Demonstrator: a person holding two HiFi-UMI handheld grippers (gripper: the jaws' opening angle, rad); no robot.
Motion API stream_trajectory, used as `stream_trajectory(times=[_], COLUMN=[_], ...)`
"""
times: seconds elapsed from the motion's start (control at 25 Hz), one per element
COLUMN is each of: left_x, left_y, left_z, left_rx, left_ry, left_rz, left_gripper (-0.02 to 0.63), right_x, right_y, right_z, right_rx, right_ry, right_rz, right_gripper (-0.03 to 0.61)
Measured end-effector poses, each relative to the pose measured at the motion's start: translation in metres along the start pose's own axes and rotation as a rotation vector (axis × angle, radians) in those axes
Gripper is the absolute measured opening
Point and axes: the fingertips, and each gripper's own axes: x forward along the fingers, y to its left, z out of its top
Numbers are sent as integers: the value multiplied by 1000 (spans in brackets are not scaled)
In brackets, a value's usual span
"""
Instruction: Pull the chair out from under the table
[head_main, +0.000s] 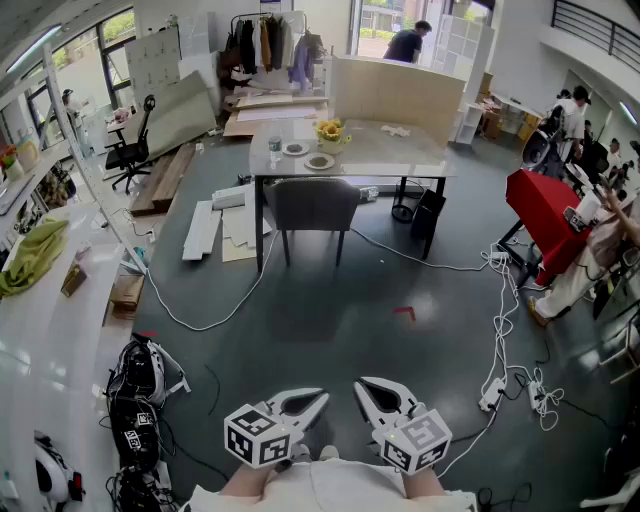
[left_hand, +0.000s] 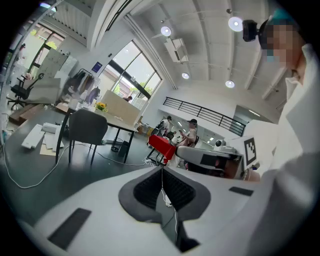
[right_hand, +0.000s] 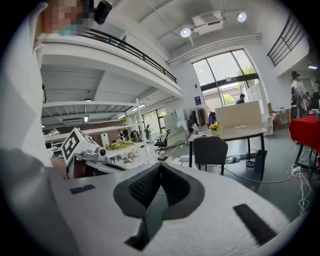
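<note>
A dark grey chair (head_main: 313, 205) stands pushed in at the near side of a grey table (head_main: 380, 155) across the room. The same chair (left_hand: 87, 127) shows far off in the left gripper view and also as the chair (right_hand: 210, 150) in the right gripper view. Both grippers hang close to the person's body, far from the chair. My left gripper (head_main: 318, 398) is shut with nothing in it. My right gripper (head_main: 364, 386) is shut and empty too. On the table sit yellow flowers (head_main: 329, 130) and dishes.
White cables (head_main: 497, 330) run across the dark floor right of the path, with a power strip (head_main: 491, 394). A red table (head_main: 545, 210) and people stand at the right. Bags (head_main: 140, 395) lie at the near left. White boards (head_main: 215, 222) lie left of the chair.
</note>
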Motion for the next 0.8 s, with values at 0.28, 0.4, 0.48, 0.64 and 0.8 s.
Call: stream_trajectory(times=[0.28,0.4,0.48,0.64,0.8], left_x=[0,-1,-1,2,4], left_y=[-7,-6,-5,-5,-4], left_z=[1,0,-2,-3,-2], left_rx=[-2,-12,-17,-25,-35], left_ry=[-5,2,5,-3,-14], left_rz=[-21,-22,-15,-1,15], left_gripper=[14,14,14,14,14], right_x=[0,1,0,-2,0], right_y=[1,3,3,3,3], right_z=[0,1,1,-2,-3], right_rx=[2,-3,-13,-21,61], right_ry=[0,-6,-9,-8,-29], right_rz=[2,6,2,9,50], right_gripper=[3,2,2,2,3])
